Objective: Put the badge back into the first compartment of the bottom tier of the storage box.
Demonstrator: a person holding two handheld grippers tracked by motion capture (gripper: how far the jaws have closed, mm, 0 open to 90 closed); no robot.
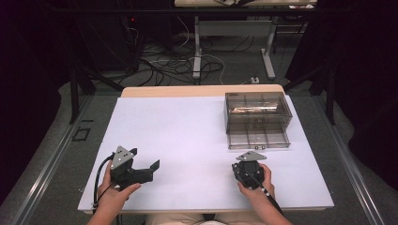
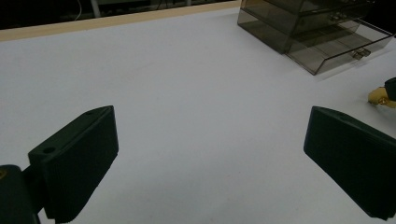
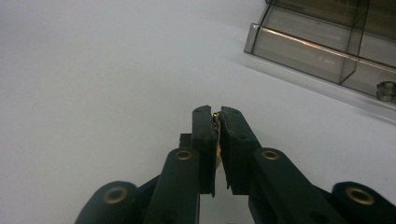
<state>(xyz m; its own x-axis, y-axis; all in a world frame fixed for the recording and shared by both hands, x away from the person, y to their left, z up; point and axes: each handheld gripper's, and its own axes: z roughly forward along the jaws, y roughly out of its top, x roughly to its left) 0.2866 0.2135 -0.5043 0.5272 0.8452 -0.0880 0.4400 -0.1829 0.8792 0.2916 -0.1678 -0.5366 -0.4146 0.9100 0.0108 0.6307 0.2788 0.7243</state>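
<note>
A smoky clear drawer box (image 1: 257, 112) stood on the white table (image 1: 178, 136) toward its far right, and its bottom drawer (image 1: 258, 138) was pulled out toward the person. Well to the near left of the box, the left gripper (image 1: 143, 159) rested in the left hand (image 1: 114, 193), its jaws spread wide with bare table between them. Just in front of the open drawer, the right gripper (image 1: 248, 165) sat in the right hand (image 1: 256, 185), its jaws pressed nearly together on a small gold-coloured piece (image 3: 215, 135) that was too hidden to identify. From the left gripper view the same gold piece (image 2: 379, 97) showed near the drawer. A small metal pull (image 3: 386, 90) showed on the drawer front.
</note>
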